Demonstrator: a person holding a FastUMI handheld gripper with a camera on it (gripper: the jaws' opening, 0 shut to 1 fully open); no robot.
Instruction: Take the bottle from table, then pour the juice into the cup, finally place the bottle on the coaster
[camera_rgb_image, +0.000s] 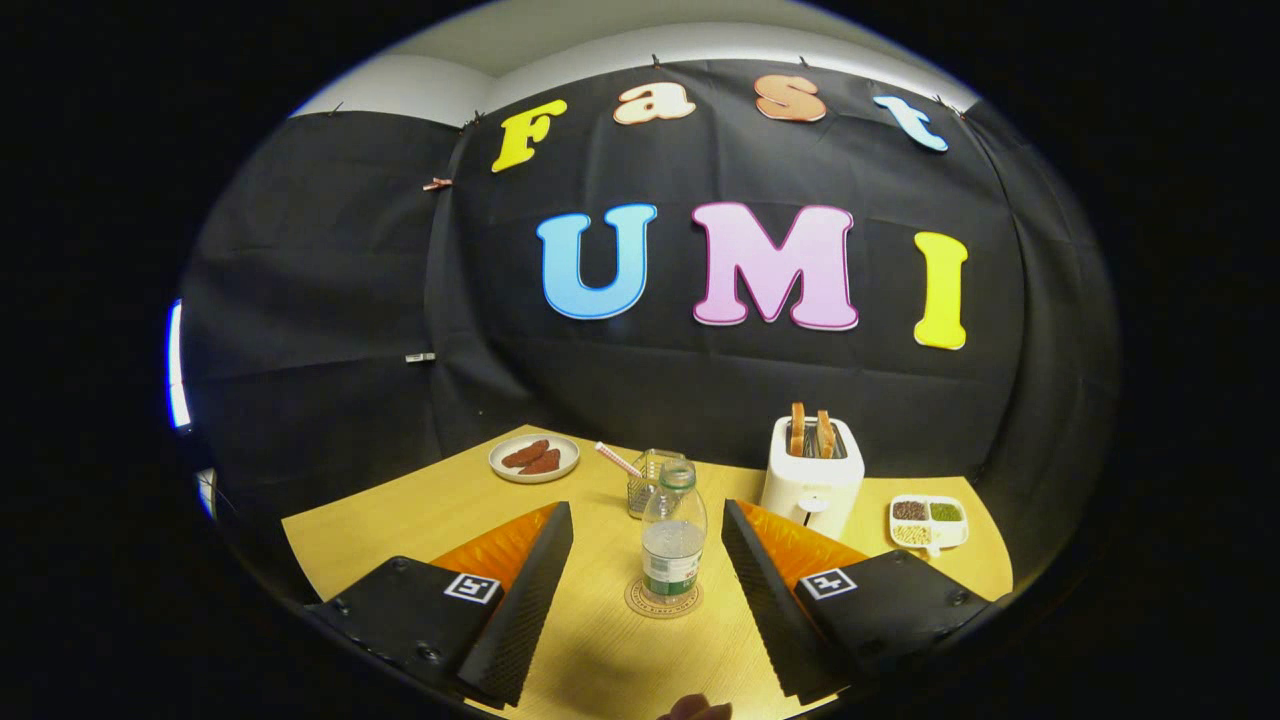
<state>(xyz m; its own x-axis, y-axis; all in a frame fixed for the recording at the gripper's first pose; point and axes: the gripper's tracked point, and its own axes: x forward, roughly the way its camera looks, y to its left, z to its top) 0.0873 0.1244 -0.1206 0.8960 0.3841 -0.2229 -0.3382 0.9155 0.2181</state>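
Jaws (648, 560) stand wide apart and touch nothing, with the clear plastic bottle with a pale green cap (673, 535) upright between them and a little beyond their tips, clear of both inner faces. That bottle stands on a round light cork coaster (662, 600), and its band of clear liquid fills only the lower part. Judged from this layout, the task's closing step looks done or all but done: the bottle is set down on the coaster and let go, so the next move calls only for a straight pull-back from the bottle without brushing it. Should the bottle instead need lifting, the jaws would have to advance until its body sits between the pads before closing. Just behind the bottle stands a clear ribbed glass cup (650, 480) holding a striped straw (617, 459); whether juice is in it cannot be told. Right of the bottle is a white two-slot toaster with toast (812, 478), and beyond that a small white divided dish of grains (929, 522). Left and behind the bottle lies a white plate of brown sausages (534, 458), all on the yellow wooden surface (420, 510).
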